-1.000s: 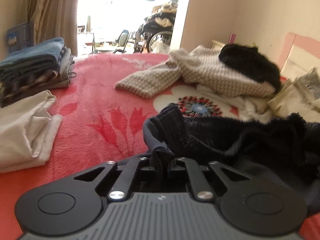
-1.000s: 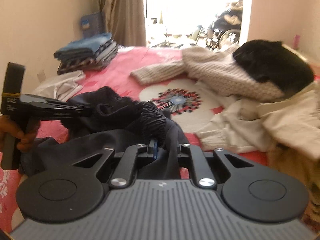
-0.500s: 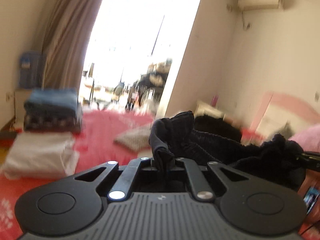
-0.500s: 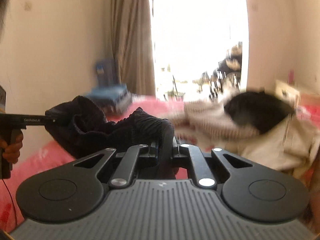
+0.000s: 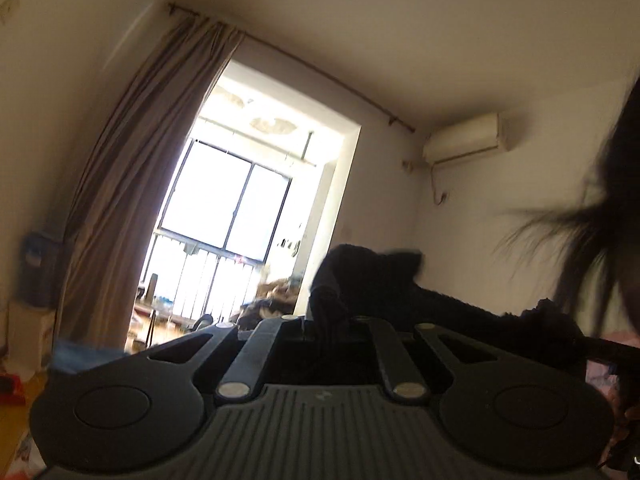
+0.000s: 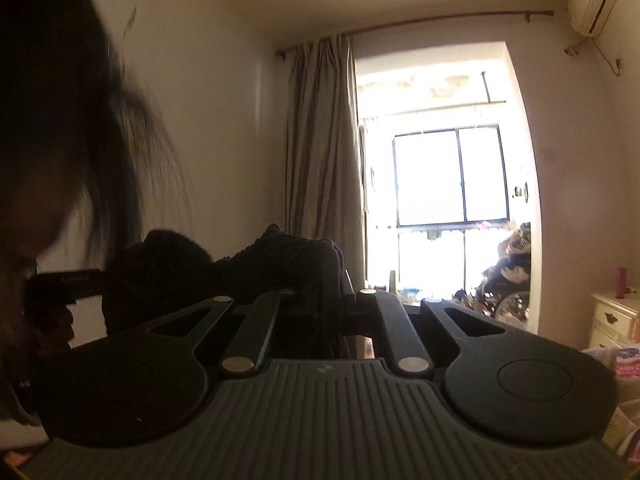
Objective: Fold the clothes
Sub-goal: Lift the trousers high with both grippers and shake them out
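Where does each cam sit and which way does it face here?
Left wrist: on the left tongs, tilted slightly upward toward curtain, window and air conditioner; the person's dark hair and the right tongs show at right.
Right wrist: on the right tongs, facing the same curtain and window; hair and the hand on the left tongs' handle show at left.
Shared: the dark garment, pinched at one end by each tongs and strung between them, plus window and curtain.

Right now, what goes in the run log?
left tool: shut on dark garment | right tool: shut on it | garment: raised, spread between both
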The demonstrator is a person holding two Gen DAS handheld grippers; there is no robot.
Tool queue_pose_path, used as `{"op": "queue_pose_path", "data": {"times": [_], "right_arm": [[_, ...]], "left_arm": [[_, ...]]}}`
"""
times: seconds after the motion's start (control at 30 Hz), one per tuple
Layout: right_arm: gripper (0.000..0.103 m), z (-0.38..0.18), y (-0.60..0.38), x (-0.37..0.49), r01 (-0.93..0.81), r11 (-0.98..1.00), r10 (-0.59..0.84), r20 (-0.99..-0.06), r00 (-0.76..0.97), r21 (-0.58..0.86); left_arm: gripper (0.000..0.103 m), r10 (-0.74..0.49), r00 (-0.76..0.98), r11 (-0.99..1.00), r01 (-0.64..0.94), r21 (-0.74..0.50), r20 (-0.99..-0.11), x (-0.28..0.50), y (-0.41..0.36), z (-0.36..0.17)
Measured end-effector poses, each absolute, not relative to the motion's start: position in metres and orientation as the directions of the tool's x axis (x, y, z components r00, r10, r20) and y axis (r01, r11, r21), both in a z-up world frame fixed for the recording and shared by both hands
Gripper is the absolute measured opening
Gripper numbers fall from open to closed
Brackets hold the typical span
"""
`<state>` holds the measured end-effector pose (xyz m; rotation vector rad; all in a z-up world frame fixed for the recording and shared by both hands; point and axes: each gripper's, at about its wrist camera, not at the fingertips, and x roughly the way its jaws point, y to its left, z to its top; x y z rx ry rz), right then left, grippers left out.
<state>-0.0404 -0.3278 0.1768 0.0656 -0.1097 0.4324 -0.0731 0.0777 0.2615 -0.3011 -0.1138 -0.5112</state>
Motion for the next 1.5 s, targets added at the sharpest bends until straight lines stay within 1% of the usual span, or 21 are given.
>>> {"op": "queue_pose_path", "data": {"times": [0.1, 0.13, 0.33, 0.47, 0.53, 0.6, 0.73, 0.8, 0.9, 0.97, 1.07, 1.1, 1.17, 1.23, 1.3, 1.37, 1.4, 1.43, 1.47, 1.5], "right_arm": [[0.005, 0.199, -0.342, -0.057, -0.459, 0.885, 0.441, 0.178, 0.88, 0.077], [0.005, 0.204, -0.345, -0.061, -0.472, 0.878, 0.451, 0.189, 0.873, 0.084], [0.005, 0.231, -0.351, -0.089, -0.504, 0.862, 0.482, 0.215, 0.849, 0.057], [0.005, 0.252, -0.359, -0.102, -0.526, 0.849, 0.503, 0.228, 0.834, 0.051], [0.005, 0.256, -0.361, -0.098, -0.537, 0.842, 0.515, 0.219, 0.829, 0.05], [0.005, 0.253, -0.361, -0.085, -0.548, 0.834, 0.528, 0.195, 0.827, 0.067], [0.005, 0.216, -0.366, -0.021, -0.536, 0.83, 0.531, 0.075, 0.844, 0.152], [0.005, 0.189, -0.368, 0.015, -0.506, 0.84, 0.518, -0.011, 0.856, 0.196], [0.005, 0.136, -0.371, 0.078, -0.443, 0.856, 0.493, -0.163, 0.855, 0.266], [0.005, 0.097, -0.368, 0.117, -0.372, 0.877, 0.455, -0.274, 0.847, 0.304], [0.005, 0.025, -0.354, 0.171, -0.274, 0.911, 0.391, -0.431, 0.813, 0.309], [0.005, 0.002, -0.349, 0.19, -0.247, 0.921, 0.369, -0.475, 0.799, 0.3], [0.005, -0.036, -0.339, 0.222, -0.207, 0.94, 0.327, -0.534, 0.78, 0.272], [0.005, -0.065, -0.338, 0.255, -0.184, 0.95, 0.299, -0.57, 0.765, 0.251], [0.005, -0.087, -0.33, 0.269, -0.168, 0.958, 0.277, -0.594, 0.755, 0.233], [0.005, -0.101, -0.321, 0.27, -0.149, 0.965, 0.252, -0.606, 0.754, 0.215], [0.007, -0.108, -0.317, 0.27, -0.137, 0.969, 0.238, -0.613, 0.753, 0.207], [0.009, -0.114, -0.317, 0.27, -0.114, 0.972, 0.221, -0.625, 0.748, 0.207], [0.01, -0.121, -0.319, 0.275, -0.095, 0.974, 0.208, -0.639, 0.741, 0.206], [0.015, -0.128, -0.319, 0.273, -0.074, 0.976, 0.193, -0.656, 0.729, 0.206]], "left_arm": [[0.005, -0.485, 0.844, 0.805, 0.533, -0.261, 0.227, -0.093, 0.08, 0.285], [0.005, -0.497, 0.837, 0.794, 0.545, -0.268, 0.23, -0.097, 0.079, 0.291], [0.005, -0.587, 0.781, 0.71, 0.623, -0.33, 0.213, -0.104, 0.073, 0.311], [0.005, -0.601, 0.77, 0.696, 0.636, -0.333, 0.213, -0.102, 0.077, 0.324], [0.005, -0.611, 0.767, 0.679, 0.636, -0.368, 0.199, -0.088, 0.082, 0.313], [0.005, -0.622, 0.767, 0.657, 0.621, -0.427, 0.159, -0.069, 0.085, 0.29], [0.005, -0.629, 0.777, 0.65, 0.534, -0.54, 0.011, -0.008, 0.085, 0.223], [0.005, -0.616, 0.783, 0.672, 0.466, -0.576, -0.084, 0.028, 0.084, 0.186], [0.005, -0.57, 0.787, 0.742, 0.37, -0.559, -0.236, 0.086, 0.079, 0.124], [0.005, -0.529, 0.775, 0.794, 0.308, -0.524, -0.345, 0.128, 0.07, 0.08], [0.005, -0.475, 0.73, 0.853, 0.244, -0.461, -0.492, 0.189, 0.06, 0.01], [0.005, -0.458, 0.718, 0.866, 0.227, -0.445, -0.525, 0.205, 0.058, -0.011], [0.005, -0.423, 0.701, 0.888, 0.195, -0.416, -0.574, 0.231, 0.053, -0.048], [0.006, -0.398, 0.693, 0.903, 0.181, -0.388, -0.602, 0.25, 0.046, -0.072], [0.007, -0.376, 0.686, 0.917, 0.177, -0.358, -0.623, 0.263, 0.034, -0.081], [0.012, -0.353, 0.675, 0.929, 0.172, -0.328, -0.647, 0.274, 0.023, -0.089], [0.021, -0.343, 0.666, 0.934, 0.164, -0.318, -0.662, 0.275, 0.019, -0.093], [0.034, -0.333, 0.656, 0.938, 0.156, -0.31, -0.677, 0.27, 0.017, -0.094], [0.042, -0.325, 0.644, 0.941, 0.147, -0.304, -0.692, 0.268, 0.015, -0.095], [0.055, -0.315, 0.633, 0.945, 0.135, -0.299, -0.708, 0.269, 0.014, -0.099]]}}
